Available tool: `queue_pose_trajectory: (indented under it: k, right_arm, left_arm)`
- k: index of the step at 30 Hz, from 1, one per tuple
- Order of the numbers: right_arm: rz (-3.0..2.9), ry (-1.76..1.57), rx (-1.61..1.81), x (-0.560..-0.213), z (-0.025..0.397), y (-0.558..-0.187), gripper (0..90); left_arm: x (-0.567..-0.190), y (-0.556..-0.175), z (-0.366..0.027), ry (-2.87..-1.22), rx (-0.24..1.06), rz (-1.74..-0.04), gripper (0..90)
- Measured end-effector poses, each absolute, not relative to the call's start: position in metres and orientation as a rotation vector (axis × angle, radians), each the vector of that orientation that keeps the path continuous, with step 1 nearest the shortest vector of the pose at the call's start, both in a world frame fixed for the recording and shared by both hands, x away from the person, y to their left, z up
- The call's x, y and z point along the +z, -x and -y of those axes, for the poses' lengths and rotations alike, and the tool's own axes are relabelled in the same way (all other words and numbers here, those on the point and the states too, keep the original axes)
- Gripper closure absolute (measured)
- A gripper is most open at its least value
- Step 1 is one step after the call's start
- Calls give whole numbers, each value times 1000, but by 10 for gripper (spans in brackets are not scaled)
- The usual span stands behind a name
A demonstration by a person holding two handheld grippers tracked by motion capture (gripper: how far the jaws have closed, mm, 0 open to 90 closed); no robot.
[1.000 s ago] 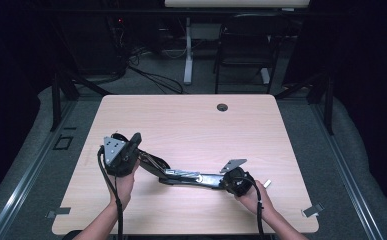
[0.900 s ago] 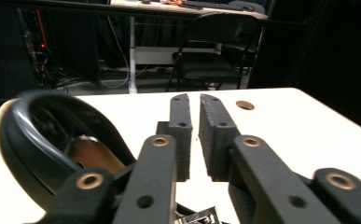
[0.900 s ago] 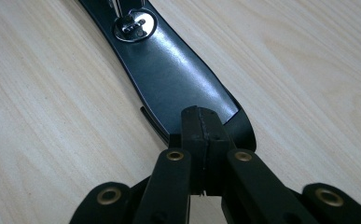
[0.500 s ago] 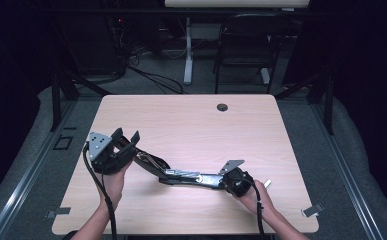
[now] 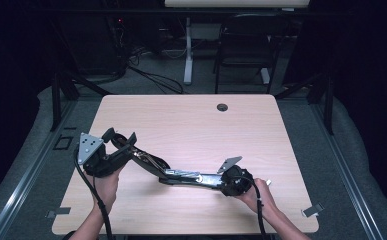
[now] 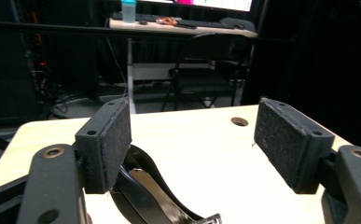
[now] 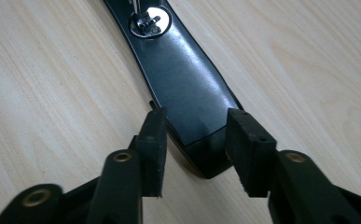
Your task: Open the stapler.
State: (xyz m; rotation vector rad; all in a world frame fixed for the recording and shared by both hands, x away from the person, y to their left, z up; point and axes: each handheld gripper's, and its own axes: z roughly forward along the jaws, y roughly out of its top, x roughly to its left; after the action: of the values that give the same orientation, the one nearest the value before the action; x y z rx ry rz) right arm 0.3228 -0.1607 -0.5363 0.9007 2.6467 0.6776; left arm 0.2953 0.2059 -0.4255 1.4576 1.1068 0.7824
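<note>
- The jaws of the right gripper (image 7: 194,154) stand on both sides of the end of a black belt (image 7: 183,79), closed onto its edges, so they seem to grip it.
- The jaws of the left gripper (image 6: 192,149) are wide apart and hold nothing; the belt curves just below its left pad (image 6: 115,142).
- In the high view the belt (image 5: 156,165) lies across the front part of the wooden table (image 5: 191,120), between the left gripper (image 5: 118,142) and the right gripper (image 5: 216,181).
- A metal buckle part (image 7: 146,21) shows further along the strap.
- To do this step well, I think the right side should keep the end firm, while the left gripper comes lower and closes squarely on the strap, not on its edge.
</note>
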Motion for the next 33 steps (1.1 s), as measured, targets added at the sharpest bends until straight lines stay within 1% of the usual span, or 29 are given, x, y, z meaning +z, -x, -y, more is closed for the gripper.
queue_pose_trajectory:
  k: [3, 9, 13, 15, 23, 26, 29, 33]
  right_arm:
    - [-2638, -896, 687, -531, 164, -324, 512]
    - [-2664, -882, 712, -519, 175, -328, 353]
    - [-2642, -892, 716, -514, 182, -328, 302]
    - [-2611, -904, 726, -511, 187, -328, 299]
    - [-2514, -1003, 656, -498, 208, -333, 146]
    - [-2488, -1056, 647, -496, 218, -335, 110]
    - [-2473, -1087, 654, -493, 229, -337, 98]
    - [-2454, -1144, 665, -491, 242, -339, 36]
  left_arm:
    - [-424, -291, -208, -1469, 789, -1100, 250]
    - [-423, -282, -215, -1488, 811, -1085, 190]
    - [-425, -278, -223, -1482, 817, -1091, 158]
    - [-425, -277, -227, -1476, 816, -1096, 154]
    - [-427, -274, -242, -1448, 811, -1155, 103]
    - [-429, -274, -247, -1456, 809, -1179, 86]
    - [-432, -276, -251, -1462, 803, -1202, 65]
    - [-437, -281, -257, -1472, 786, -1243, 28]
